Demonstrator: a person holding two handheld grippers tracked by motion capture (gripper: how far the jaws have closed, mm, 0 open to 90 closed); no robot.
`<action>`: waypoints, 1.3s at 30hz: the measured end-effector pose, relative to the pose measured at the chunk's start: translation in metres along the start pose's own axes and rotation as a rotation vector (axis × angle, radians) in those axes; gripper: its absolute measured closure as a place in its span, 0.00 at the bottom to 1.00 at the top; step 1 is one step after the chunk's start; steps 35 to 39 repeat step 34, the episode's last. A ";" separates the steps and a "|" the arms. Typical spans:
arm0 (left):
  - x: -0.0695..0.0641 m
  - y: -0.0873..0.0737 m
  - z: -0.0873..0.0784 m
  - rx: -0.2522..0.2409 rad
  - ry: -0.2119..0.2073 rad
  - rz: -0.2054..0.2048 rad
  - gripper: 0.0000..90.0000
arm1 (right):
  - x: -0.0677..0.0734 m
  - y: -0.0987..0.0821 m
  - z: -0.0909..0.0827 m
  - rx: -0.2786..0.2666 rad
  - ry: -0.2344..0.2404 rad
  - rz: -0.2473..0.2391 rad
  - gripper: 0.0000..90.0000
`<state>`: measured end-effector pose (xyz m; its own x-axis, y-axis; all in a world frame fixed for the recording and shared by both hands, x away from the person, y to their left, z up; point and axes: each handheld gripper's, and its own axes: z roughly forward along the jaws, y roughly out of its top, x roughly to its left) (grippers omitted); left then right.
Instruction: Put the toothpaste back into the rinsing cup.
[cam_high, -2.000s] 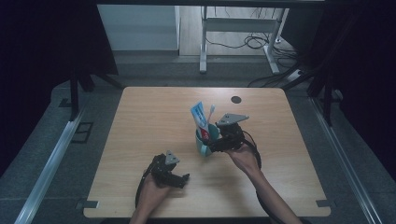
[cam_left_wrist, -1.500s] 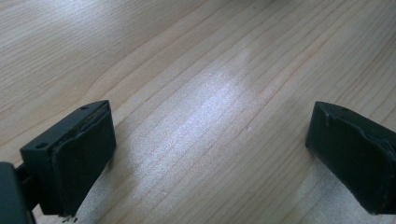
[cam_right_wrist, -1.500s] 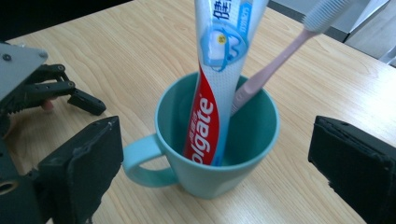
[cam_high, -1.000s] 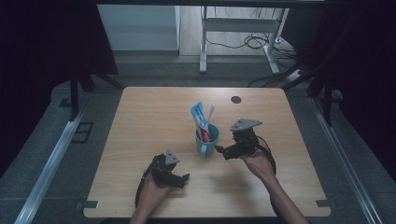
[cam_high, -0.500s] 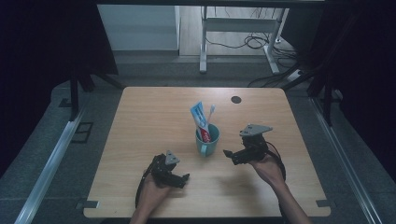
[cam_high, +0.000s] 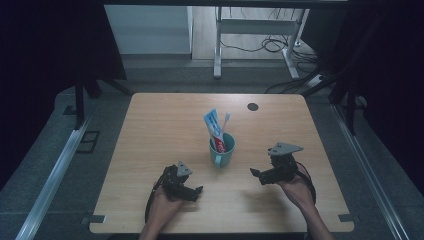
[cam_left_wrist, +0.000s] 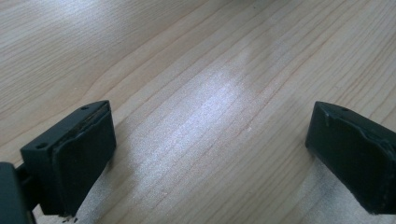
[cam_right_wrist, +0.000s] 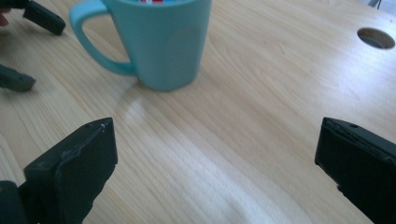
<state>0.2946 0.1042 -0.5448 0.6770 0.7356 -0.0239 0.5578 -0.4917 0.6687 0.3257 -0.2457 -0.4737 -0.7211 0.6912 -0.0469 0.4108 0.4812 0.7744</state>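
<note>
A light wooden desk (cam_high: 150, 125) is seen from above, filling the middle of the frame. Just below the centre of the high view a teal mug (cam_high: 222, 149) stands upright on the desk, its handle turned toward the lower left. A toothpaste tube (cam_high: 215, 128) and a toothbrush (cam_high: 225, 122) are held upright inside the mug, leaning slightly. A small round hole (cam_high: 252, 106) is set in the desk toward the upper right of the mug.

The left hand-held gripper (cam_high: 192, 192) is held low over the desk at the lower left of the mug; in the left gripper view its jaws are spread wide apart over bare wood. The right hand-held gripper (cam_high: 256, 175) is held at the lower right of the mug, apart from it. In the right gripper view its jaws are also spread wide, nothing between them, and the mug is seen at the upper left.
</note>
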 end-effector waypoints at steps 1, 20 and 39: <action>0.000 0.000 0.000 0.000 0.001 0.001 0.02 | -0.001 -0.003 -0.001 0.000 -0.001 0.003 0.00; -0.001 0.000 0.000 0.001 0.001 -0.005 0.02 | -0.009 -0.063 0.006 0.084 -0.013 0.074 0.00; 0.000 0.000 0.000 0.001 0.001 -0.003 0.02 | -0.008 -0.080 0.014 0.114 -0.009 0.071 0.00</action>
